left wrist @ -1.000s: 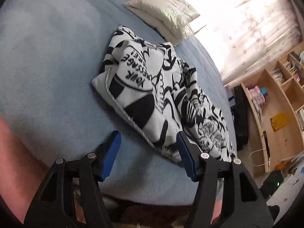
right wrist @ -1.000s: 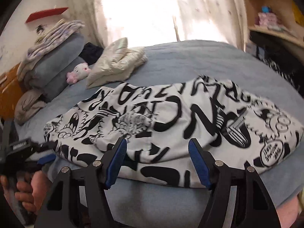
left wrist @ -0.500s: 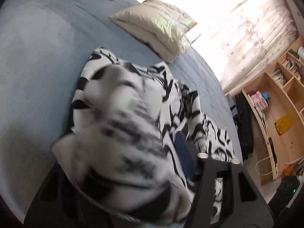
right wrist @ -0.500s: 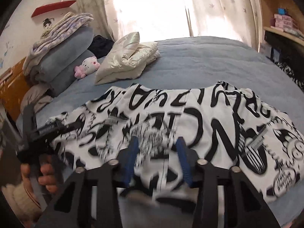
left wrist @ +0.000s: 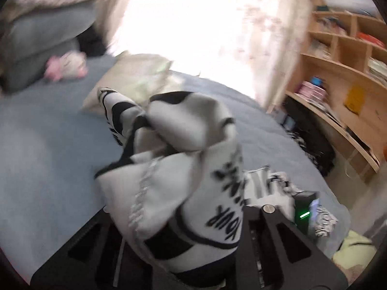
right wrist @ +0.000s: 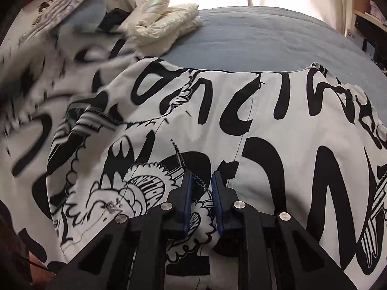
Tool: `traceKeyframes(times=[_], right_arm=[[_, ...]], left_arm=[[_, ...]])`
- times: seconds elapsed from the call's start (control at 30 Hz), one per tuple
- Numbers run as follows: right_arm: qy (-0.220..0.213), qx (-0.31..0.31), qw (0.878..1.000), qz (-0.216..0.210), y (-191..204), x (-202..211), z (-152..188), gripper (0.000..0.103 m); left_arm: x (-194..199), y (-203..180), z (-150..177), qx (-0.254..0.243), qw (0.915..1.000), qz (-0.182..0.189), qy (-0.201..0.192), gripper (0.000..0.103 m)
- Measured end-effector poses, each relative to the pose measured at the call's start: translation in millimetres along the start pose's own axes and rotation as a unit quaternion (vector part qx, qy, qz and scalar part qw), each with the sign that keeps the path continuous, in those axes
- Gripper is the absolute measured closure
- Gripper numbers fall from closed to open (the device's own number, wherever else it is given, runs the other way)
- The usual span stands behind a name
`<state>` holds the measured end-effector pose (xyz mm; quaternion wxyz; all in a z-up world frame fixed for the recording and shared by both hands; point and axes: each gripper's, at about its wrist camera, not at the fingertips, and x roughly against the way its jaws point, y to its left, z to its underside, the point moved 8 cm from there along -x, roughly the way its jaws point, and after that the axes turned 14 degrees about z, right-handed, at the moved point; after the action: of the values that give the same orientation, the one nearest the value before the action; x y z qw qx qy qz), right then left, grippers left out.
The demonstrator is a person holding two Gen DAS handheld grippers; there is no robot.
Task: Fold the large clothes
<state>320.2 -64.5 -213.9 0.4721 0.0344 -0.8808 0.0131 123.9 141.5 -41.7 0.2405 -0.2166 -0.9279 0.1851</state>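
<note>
A large white garment with black cartoon lettering (right wrist: 278,125) lies spread on the blue bed (right wrist: 254,36). My right gripper (right wrist: 202,191) points down into it. Its jaws are closing, and the blue pads (right wrist: 187,193) pinch a raised fold of the cloth between them. In the left wrist view one end of the garment (left wrist: 183,145) hangs bunched and lifted above the bed (left wrist: 48,169). It drapes over my left gripper (left wrist: 188,229) and hides the fingertips. That gripper's jaws are closing too, with the cloth caught in them.
A cream padded pillow (right wrist: 167,24) lies at the far side of the bed, near a pink plush toy (left wrist: 65,68). Stacked bedding (left wrist: 43,29) sits at the far left. Wooden shelves (left wrist: 343,72) stand to the right, beyond the bed's edge. A bright curtained window is behind.
Both grippers went from wide open to closed on the garment. The left one lifted its end of the cloth off the bed and rolled. The right one sank into the fabric.
</note>
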Motion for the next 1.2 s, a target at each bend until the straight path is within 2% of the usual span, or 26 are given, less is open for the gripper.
traceKeyframes(times=[0.2, 0.23, 0.3, 0.33, 0.37, 0.43, 0.47, 0.53, 0.6, 0.63, 0.73, 0.8, 0.83, 0.9, 1.03, 1.1, 1.17, 1.2], right_arm=[[0.005, -0.036, 0.996, -0.081, -21.9, 18.3, 9.5, 0.083], [0.009, -0.044, 0.994, -0.103, -30.1, 27.8, 11.2, 0.081], [0.008, -0.077, 0.990, -0.119, -53.1, 45.0, 14.1, 0.081], [0.002, -0.098, 0.989, -0.111, -70.5, 54.1, 15.4, 0.080], [-0.009, -0.123, 0.989, -0.084, -95.3, 64.2, 18.1, 0.077], [-0.041, -0.170, 0.985, 0.009, -156.7, 86.6, 28.8, 0.070], [-0.050, -0.185, 0.981, 0.042, -176.0, 93.3, 34.0, 0.067], [-0.068, -0.229, 0.964, 0.120, -225.9, 111.5, 51.4, 0.064], [-0.078, -0.285, 0.943, 0.156, -272.8, 127.9, 72.3, 0.064], [-0.079, -0.306, 0.935, 0.162, -288.8, 132.3, 80.8, 0.064], [-0.062, -0.390, 0.900, 0.186, -335.2, 134.9, 109.4, 0.059], [-0.049, -0.422, 0.888, 0.177, -347.7, 130.5, 121.9, 0.058], [-0.045, -0.431, 0.885, 0.171, -350.7, 126.9, 125.1, 0.058], [-0.043, -0.426, 0.887, 0.172, -352.1, 127.8, 132.2, 0.058], [-0.049, -0.410, 0.892, 0.184, -343.0, 130.8, 134.5, 0.052], [-0.051, -0.404, 0.894, 0.185, -338.3, 130.9, 134.3, 0.050], [-0.055, -0.401, 0.896, 0.182, -336.5, 128.6, 132.2, 0.050], [-0.057, -0.401, 0.896, 0.181, -335.1, 129.0, 130.8, 0.050]], left_arm=[[-53.1, -94.2, -23.6, -0.055, 0.9970, 0.052, 0.019, 0.091], [-62.8, -110.0, -25.2, -0.065, 0.9961, 0.057, 0.022, 0.091], [-75.8, -135.2, -24.6, -0.081, 0.9940, 0.069, 0.027, 0.091], [-87.0, -153.6, -23.4, -0.093, 0.9921, 0.078, 0.031, 0.091], [-91.5, -167.4, -20.4, -0.101, 0.9907, 0.084, 0.035, 0.091], [-107.4, -204.1, -8.7, -0.122, 0.9865, 0.097, 0.049, 0.091], [-115.9, -222.2, -1.0, -0.131, 0.9844, 0.103, 0.057, 0.091], [-145.4, -259.6, 18.7, -0.144, 0.9792, 0.119, 0.078, 0.091], [-169.3, -292.6, 44.4, -0.158, 0.9742, 0.128, 0.099, 0.091], [-183.1, -307.1, 60.5, -0.162, 0.9715, 0.130, 0.114, 0.091], [-223.8, -337.3, 116.4, -0.195, 0.9584, 0.122, 0.169, 0.091], [-243.8, -341.5, 156.3, -0.219, 0.9487, 0.105, 0.202, 0.091], [-257.9, -338.6, 181.3, -0.231, 0.9411, 0.091, 0.229, 0.091], [-270.6, -329.1, 210.5, -0.238, 0.9330, 0.080, 0.258, 0.091], [-273.2, -326.8, 218.7, -0.231, 0.9338, 0.088, 0.259, 0.090], [-267.8, -324.3, 217.9, -0.220, 0.9324, 0.102, 0.268, 0.084], [-263.0, -323.7, 208.5, -0.199, 0.9310, 0.124, 0.280, 0.064], [-259.6, -325.8, 207.8, -0.184, 0.9302, 0.139, 0.285, 0.058]])
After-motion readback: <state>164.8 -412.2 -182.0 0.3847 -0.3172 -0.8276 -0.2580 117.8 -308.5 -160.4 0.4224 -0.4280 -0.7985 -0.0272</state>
